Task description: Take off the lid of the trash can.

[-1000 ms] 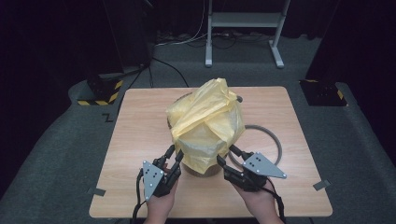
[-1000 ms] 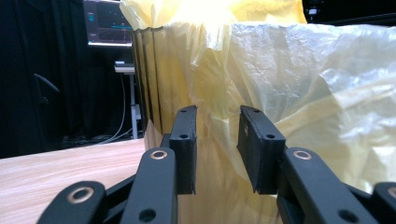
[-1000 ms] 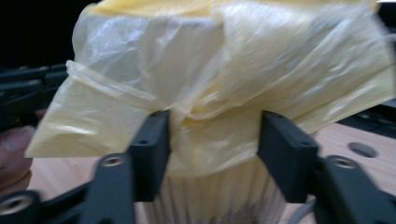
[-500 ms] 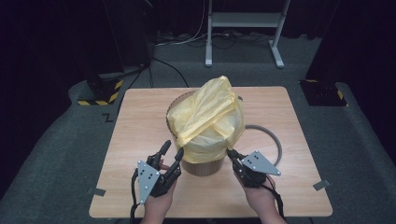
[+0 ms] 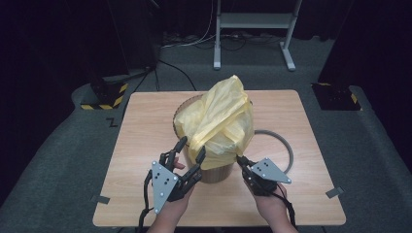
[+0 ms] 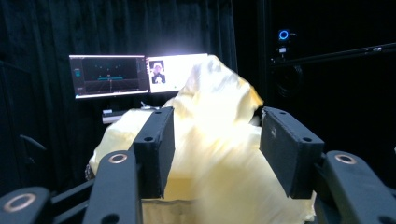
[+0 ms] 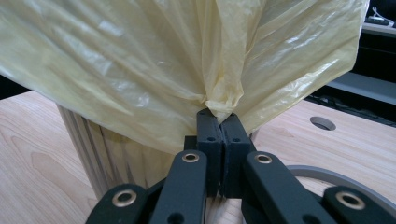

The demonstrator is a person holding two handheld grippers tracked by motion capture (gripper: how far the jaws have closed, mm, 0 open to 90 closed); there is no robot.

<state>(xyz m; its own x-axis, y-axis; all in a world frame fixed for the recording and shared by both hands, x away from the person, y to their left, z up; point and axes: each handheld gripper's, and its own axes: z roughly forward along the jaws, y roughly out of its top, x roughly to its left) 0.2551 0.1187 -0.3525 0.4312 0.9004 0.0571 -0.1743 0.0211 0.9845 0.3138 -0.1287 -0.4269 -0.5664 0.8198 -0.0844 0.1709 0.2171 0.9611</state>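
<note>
Yellow plastic bag (image 5: 221, 121), over wooden bin (image 5: 214, 171): thin, slippery, light; grip at hem. Right gripper (image 7: 219, 122) pinches hem; left gripper (image 5: 190, 153), jaws just opening, empty.

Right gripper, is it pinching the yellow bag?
Yes, the right gripper has its jaws shut tight on a gathered fold of the yellow bag.

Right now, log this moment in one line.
right gripper: shut on bag edge | left gripper: open, just opening, beside bag | bin: upright on table
</note>
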